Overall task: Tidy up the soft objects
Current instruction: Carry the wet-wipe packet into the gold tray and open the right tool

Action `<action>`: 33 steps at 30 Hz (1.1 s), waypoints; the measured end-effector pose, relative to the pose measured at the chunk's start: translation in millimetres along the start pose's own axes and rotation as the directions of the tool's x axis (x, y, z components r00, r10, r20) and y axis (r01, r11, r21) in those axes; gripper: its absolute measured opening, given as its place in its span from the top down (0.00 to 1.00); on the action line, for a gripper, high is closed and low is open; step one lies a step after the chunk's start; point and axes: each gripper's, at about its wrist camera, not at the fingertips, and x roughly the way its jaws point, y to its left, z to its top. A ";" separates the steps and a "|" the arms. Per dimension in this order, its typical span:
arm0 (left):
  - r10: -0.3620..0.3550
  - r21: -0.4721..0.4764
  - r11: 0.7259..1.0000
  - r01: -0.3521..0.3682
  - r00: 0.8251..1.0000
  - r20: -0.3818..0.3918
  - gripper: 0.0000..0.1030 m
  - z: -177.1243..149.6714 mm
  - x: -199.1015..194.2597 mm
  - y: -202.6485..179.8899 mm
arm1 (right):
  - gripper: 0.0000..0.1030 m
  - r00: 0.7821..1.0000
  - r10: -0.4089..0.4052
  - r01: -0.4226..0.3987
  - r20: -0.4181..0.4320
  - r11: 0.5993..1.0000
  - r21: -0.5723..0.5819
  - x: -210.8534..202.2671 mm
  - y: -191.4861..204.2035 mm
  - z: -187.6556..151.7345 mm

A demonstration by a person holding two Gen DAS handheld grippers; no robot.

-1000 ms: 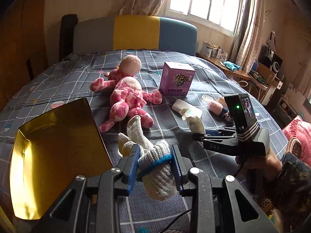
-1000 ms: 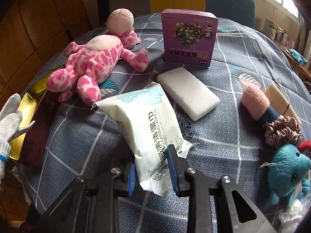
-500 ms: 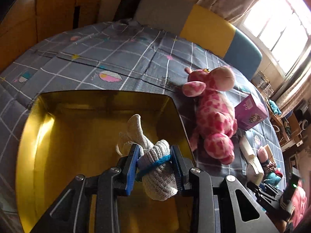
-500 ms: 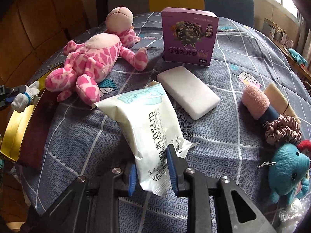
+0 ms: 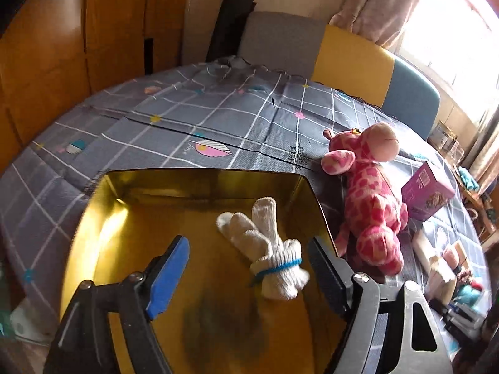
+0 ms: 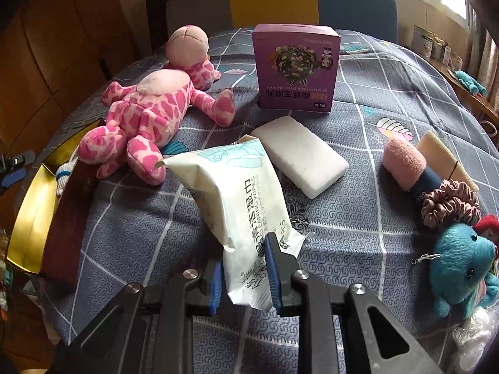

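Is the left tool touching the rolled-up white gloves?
Apart. In the left wrist view the left tool is opening, and gold tray shows between each pad and the rolled-up white gloves.

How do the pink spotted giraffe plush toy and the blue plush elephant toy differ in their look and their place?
The pink spotted giraffe plush toy lies stretched out on the grey checked bedcover, beside the gold tray; the blue plush elephant toy lies at the opposite side, by a brown scrunchie. The giraffe has long limbs and pink patches; the elephant is compact and plain blue. Both are soft toys not yet in the tray.
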 end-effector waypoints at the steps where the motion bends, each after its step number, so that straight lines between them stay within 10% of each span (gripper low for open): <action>1: 0.011 0.011 1.000 -0.011 1.000 0.011 0.18 -5.8 -8.6 0.3 | 0.80 1.000 0.011 -0.011 0.011 1.000 0.005 -4.7 2.1 0.3; 17: 0.020 0.036 0.999 -0.021 0.999 0.040 0.14 -60.1 -69.8 2.9 | 0.88 0.986 0.146 -0.145 0.083 0.989 -0.012 -49.9 52.6 2.3; 28: 0.080 0.023 0.996 -0.082 0.994 0.072 0.10 -63.6 -87.9 9.2 | 0.88 0.863 0.504 -0.502 0.019 0.862 -0.072 -58.0 145.9 25.7; 33: 0.107 0.001 0.994 -0.107 0.990 0.096 0.07 -65.0 -98.8 20.6 | 0.88 0.847 0.529 -0.532 -0.057 0.842 -0.090 -23.3 195.2 27.1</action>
